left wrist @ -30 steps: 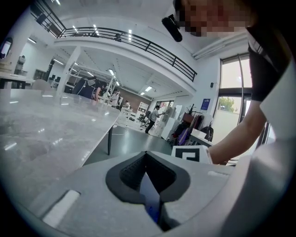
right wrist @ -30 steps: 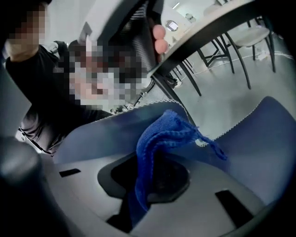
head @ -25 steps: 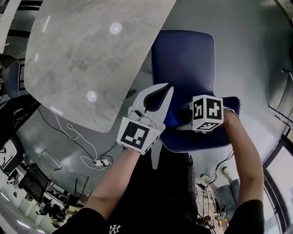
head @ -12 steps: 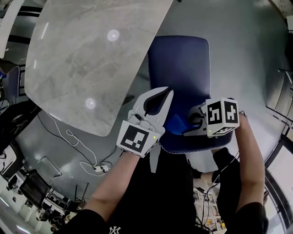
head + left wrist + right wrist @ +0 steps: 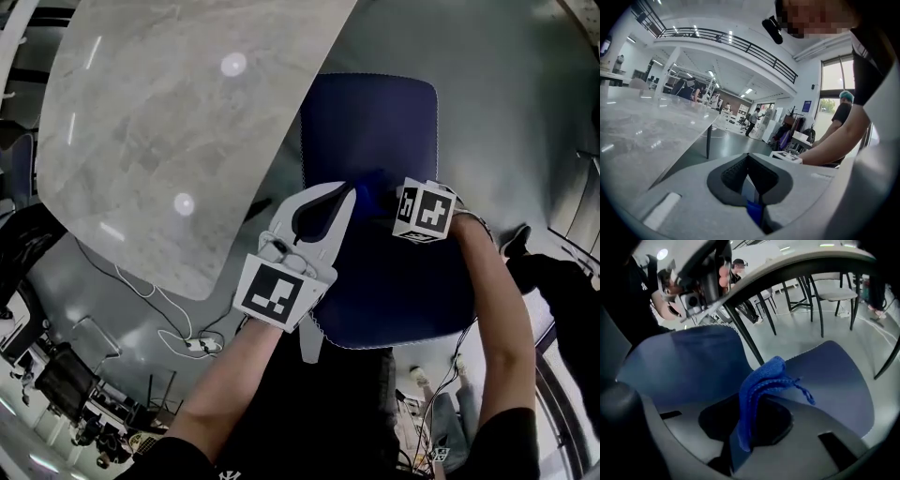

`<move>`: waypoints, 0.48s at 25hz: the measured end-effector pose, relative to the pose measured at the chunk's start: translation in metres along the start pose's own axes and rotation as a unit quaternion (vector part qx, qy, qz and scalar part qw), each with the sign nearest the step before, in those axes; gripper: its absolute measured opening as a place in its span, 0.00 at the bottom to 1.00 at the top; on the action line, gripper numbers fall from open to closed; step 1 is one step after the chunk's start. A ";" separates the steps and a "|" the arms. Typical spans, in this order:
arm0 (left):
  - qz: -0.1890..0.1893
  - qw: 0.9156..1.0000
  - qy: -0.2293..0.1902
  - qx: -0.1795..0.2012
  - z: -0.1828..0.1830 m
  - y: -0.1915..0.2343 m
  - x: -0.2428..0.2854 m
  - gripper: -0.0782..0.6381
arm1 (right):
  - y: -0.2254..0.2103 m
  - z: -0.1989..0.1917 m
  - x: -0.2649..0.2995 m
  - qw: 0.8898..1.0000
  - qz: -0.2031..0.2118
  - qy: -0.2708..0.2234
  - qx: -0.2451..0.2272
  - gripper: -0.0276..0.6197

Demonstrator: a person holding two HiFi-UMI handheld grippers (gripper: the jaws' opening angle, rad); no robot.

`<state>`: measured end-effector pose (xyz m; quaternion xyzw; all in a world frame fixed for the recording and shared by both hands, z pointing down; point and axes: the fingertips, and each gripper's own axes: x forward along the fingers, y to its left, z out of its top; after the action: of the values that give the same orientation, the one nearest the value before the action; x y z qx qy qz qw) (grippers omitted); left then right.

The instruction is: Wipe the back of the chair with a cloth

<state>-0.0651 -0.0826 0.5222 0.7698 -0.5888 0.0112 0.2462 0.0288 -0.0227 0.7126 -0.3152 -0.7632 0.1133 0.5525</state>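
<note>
The blue chair point(image 5: 375, 103) stands below me, its backrest point(image 5: 403, 291) nearest my body. My right gripper point(image 5: 382, 192) reaches over the middle of the chair, shut on a blue cloth point(image 5: 764, 376) that bunches out past its jaws onto the chair's blue surface point(image 5: 834, 376). In the head view the cloth is hard to tell from the chair. My left gripper point(image 5: 345, 190) hovers at the chair's left edge, shut with nothing in it. In the left gripper view, that gripper point(image 5: 749, 157) points level past the table, and only a sliver of blue shows below the jaws.
A grey marble table point(image 5: 187, 112) lies close to the chair's left, its top also in the left gripper view point(image 5: 637, 126). White cables point(image 5: 178, 319) run over the floor at the lower left. A dark-clothed leg point(image 5: 553, 281) stands at the right.
My right gripper has moved with the cloth from the near lower edge of the chair up toward its middle. The left gripper has stayed almost where it was, still shut.
</note>
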 end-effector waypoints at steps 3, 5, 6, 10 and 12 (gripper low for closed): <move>0.009 1.000 0.004 -0.003 -0.008 0.014 0.007 0.12 | -0.027 -0.015 0.033 0.999 -0.031 0.026 -0.017 0.14; 0.010 1.000 0.005 -0.003 -0.012 0.019 0.011 0.12 | -0.037 -0.024 0.052 0.998 -0.034 0.042 -0.026 0.14; 0.010 1.000 0.005 -0.004 -0.013 0.021 0.013 0.12 | -0.041 -0.029 0.062 0.998 -0.034 0.050 -0.030 0.14; 0.010 1.000 0.006 -0.004 -0.022 0.029 0.019 0.12 | -0.053 -0.045 0.096 0.995 -0.032 0.081 -0.043 0.14; 0.010 1.000 0.009 -0.007 -0.028 0.033 0.022 0.12 | -0.059 -0.050 0.109 0.994 -0.032 0.091 -0.044 0.14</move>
<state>-0.0808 -0.0972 0.5654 0.7619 -0.5945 0.0171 0.2566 0.0329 -0.0107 0.8459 -0.3240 -0.7237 0.0325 0.6084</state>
